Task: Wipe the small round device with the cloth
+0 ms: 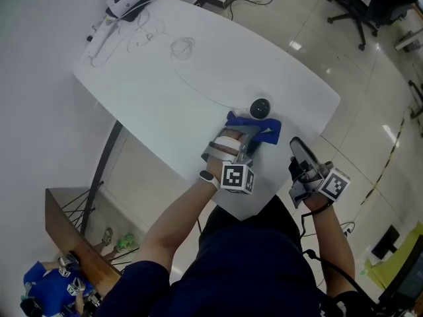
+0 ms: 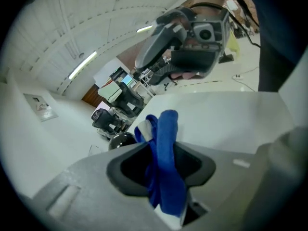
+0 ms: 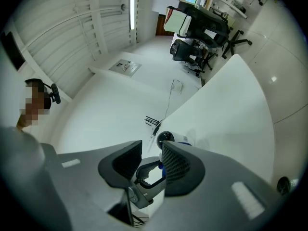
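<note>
The small round black device [image 1: 260,107] stands on the white table [image 1: 165,98] near its front right edge. A blue cloth [image 1: 264,129] lies bunched just in front of it, touching its base. My left gripper [image 1: 248,136] is shut on that cloth; in the left gripper view the blue cloth [image 2: 164,153] is pinched between the jaws of the left gripper [image 2: 161,154], with the device [image 2: 120,139] just beyond. My right gripper [image 1: 297,149] hovers off the table's front right corner. In its own view the right gripper [image 3: 151,160] is open and holds nothing, and the device [image 3: 165,137] shows ahead.
A white-and-black gadget [image 1: 125,2] with cables sits at the table's far left end, and a thin coiled wire [image 1: 182,46] lies mid-table. An office chair [image 1: 360,5] stands on the tiled floor beyond. The table edge runs just under both grippers.
</note>
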Motion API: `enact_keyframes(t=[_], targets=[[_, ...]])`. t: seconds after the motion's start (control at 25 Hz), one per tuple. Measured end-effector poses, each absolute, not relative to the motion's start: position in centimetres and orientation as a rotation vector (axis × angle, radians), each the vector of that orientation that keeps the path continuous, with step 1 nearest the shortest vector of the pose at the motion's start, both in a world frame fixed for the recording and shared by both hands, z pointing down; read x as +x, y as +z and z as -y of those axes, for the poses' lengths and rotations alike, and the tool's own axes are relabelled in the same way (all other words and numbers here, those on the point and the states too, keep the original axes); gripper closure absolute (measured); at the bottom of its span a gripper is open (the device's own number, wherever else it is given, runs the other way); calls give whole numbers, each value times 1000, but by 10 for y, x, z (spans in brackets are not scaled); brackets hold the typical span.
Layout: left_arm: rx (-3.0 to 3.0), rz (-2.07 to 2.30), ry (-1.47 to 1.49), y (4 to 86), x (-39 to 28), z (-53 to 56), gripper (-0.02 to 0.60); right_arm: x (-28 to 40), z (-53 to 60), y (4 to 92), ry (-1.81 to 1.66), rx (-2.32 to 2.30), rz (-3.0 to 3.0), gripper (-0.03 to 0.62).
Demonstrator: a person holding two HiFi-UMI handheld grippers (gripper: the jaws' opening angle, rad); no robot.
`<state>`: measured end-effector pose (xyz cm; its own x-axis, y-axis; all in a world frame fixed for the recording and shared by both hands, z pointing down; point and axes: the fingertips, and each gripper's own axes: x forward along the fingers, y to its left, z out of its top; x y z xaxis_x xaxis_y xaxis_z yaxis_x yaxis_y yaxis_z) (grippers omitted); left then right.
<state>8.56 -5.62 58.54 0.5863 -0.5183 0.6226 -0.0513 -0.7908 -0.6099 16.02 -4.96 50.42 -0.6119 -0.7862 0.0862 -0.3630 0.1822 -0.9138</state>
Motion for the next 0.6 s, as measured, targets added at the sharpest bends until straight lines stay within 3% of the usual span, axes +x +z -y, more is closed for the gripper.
enact_keyframes(t=[0.44, 0.6], targets=[[-2933, -1253, -619, 464, 24, 111, 450, 152, 48, 486, -1396, -1041, -2043, 462], [-3285, -1447, -757, 499, -1, 147, 462, 149, 46, 481, -1386, -1048, -2053, 465]])
